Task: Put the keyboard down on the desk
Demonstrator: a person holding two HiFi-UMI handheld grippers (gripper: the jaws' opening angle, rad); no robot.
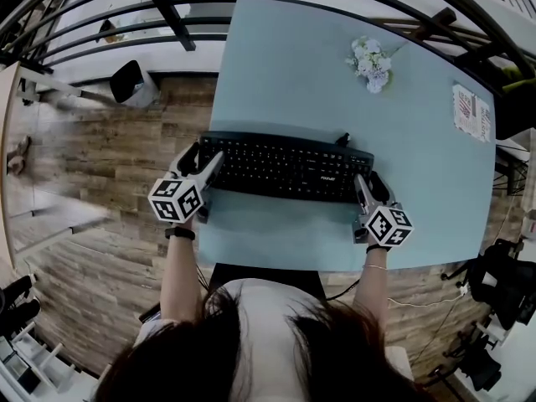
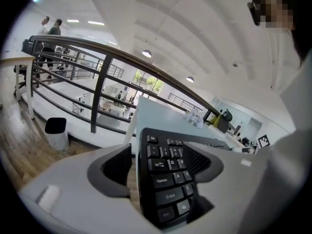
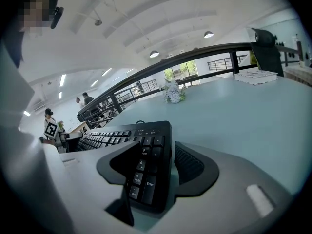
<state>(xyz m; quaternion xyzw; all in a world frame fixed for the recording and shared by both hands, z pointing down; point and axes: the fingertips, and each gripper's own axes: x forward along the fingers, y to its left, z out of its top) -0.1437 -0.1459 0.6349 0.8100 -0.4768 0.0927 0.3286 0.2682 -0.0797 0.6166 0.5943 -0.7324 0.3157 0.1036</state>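
Observation:
A black keyboard [image 1: 285, 167] lies flat on the pale blue desk [image 1: 318, 74], near its front edge. My left gripper [image 1: 203, 159] straddles the keyboard's left end [image 2: 165, 179], which overhangs the desk's left edge. Its jaws stand wide, with a strip of floor showing between the outer pad [image 2: 114, 167] and the keyboard's side. My right gripper [image 1: 368, 181] straddles the right end, by the number pad [image 3: 146, 174]. A sliver of desk shows between its outer pad [image 3: 192, 167] and the keyboard's edge. Neither gripper presses on the keyboard.
A small bunch of white flowers [image 1: 370, 64] and a printed booklet [image 1: 471, 111] lie at the desk's far right. A black railing [image 1: 167, 7] runs behind the desk, and a black bin [image 1: 127, 80] stands on the wooden floor to the left. People [image 2: 51, 28] stand far off.

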